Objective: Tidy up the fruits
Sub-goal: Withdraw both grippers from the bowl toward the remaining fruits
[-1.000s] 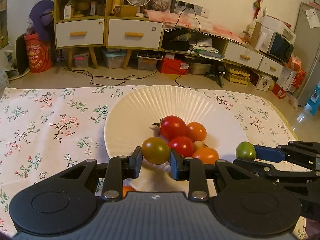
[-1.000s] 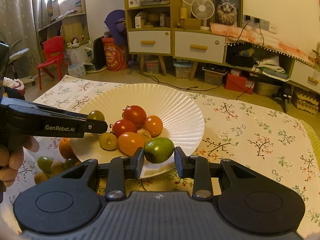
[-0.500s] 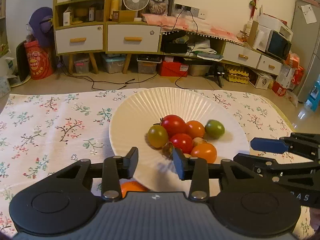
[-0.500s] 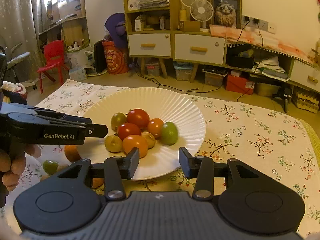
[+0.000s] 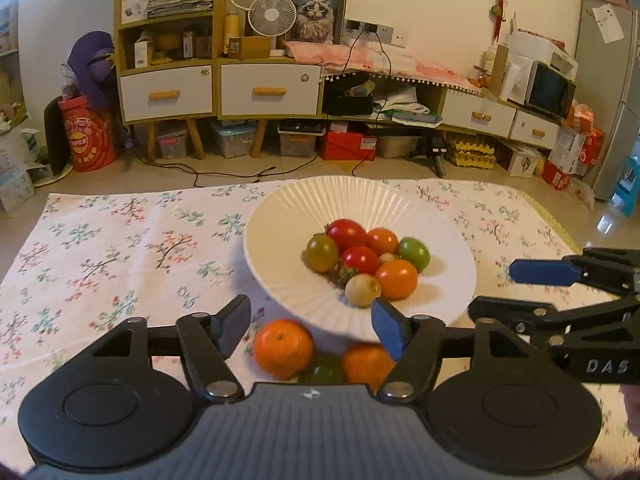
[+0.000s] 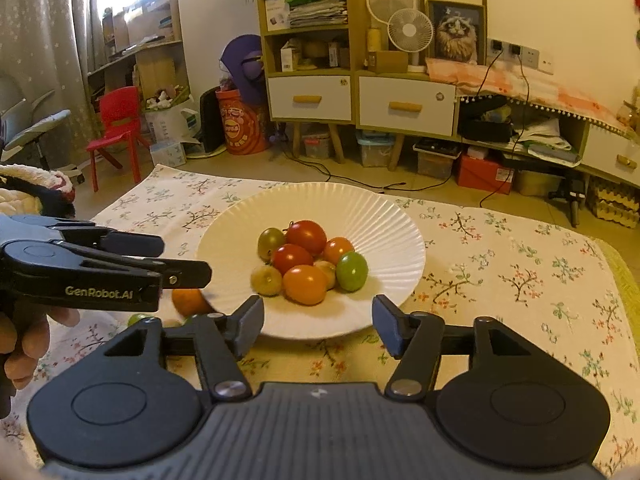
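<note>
Seen L to R, places given rel. to the grippers.

Left gripper (image 5: 310, 326): jaws are spread wide and have just been opening; nothing is held between them. Just below/behind its fingertips, on the floral cloth (image 5: 120, 248), 2 oranges are seen, orange one (image 5: 283, 348) left and orange two (image 5: 366, 364) right, w/ 1 dark green fruit (image 5: 322, 369) between them, touching both. Whether more fruit lies there can't be told, as the gripper body hides that spot.

Ahead of both grippers, 1 white fluted plate (image 5: 280, 236) is set on the cloth. In it 8 small tomatoes are counted, clustered and touching: 2 red, red tomato far (image 5: 346, 233) and red tomato near (image 5: 360, 259); 2 orange, orange tomato far (image 5: 382, 240) and orange tomato near (image 5: 396, 279); 1 olive-brown tomato (image 5: 322, 253) at the cluster's left; 1 bright green tomato (image 5: 415, 254) at its right; 2 pale yellow, one (image 5: 363, 290) nearest the left gripper, the other (image 5: 387, 258) mostly hidden in the middle.

Right gripper (image 6: 318, 324): jaws are likewise apart, have just been opening, and are empty. The plate's near rim is seen just ahead of its fingertips; the green tomato lies ahead, slightly right of centre. A hand (image 6: 24, 344) is seen at far left, holding the left gripper.
</note>
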`<state>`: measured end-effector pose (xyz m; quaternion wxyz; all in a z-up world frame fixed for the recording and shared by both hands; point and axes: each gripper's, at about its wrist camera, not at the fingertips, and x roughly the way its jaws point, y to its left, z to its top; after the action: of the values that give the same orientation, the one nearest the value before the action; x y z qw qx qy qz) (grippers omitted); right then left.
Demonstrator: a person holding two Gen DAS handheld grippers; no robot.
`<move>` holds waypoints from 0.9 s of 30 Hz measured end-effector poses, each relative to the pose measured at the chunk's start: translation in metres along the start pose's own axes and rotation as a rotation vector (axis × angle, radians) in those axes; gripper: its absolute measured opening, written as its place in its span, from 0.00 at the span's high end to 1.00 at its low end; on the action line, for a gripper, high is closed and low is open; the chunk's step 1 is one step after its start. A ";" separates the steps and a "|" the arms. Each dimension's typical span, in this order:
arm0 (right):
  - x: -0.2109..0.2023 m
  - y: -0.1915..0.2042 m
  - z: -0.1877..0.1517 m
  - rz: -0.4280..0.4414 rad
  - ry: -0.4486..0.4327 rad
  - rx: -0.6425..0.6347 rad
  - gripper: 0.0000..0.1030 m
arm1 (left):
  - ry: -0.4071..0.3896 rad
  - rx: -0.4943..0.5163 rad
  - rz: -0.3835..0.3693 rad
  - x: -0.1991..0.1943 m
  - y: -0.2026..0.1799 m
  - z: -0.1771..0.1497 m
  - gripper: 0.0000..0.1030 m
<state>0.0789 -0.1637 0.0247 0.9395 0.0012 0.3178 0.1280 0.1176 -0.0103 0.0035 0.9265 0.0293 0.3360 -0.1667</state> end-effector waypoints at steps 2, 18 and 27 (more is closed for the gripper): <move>-0.004 0.003 -0.002 0.003 0.002 0.010 0.41 | 0.001 0.001 0.011 -0.005 0.001 -0.003 0.29; -0.015 0.024 -0.017 0.018 0.021 0.004 0.22 | 0.007 0.024 0.035 -0.032 0.004 -0.037 0.08; -0.013 0.029 -0.027 -0.012 0.013 -0.015 0.08 | 0.026 -0.005 0.066 -0.038 0.014 -0.057 0.04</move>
<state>0.0461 -0.1412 0.0137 0.9381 -0.0089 0.3231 0.1247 0.0599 0.0237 -0.0174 0.9271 0.0400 0.3475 -0.1349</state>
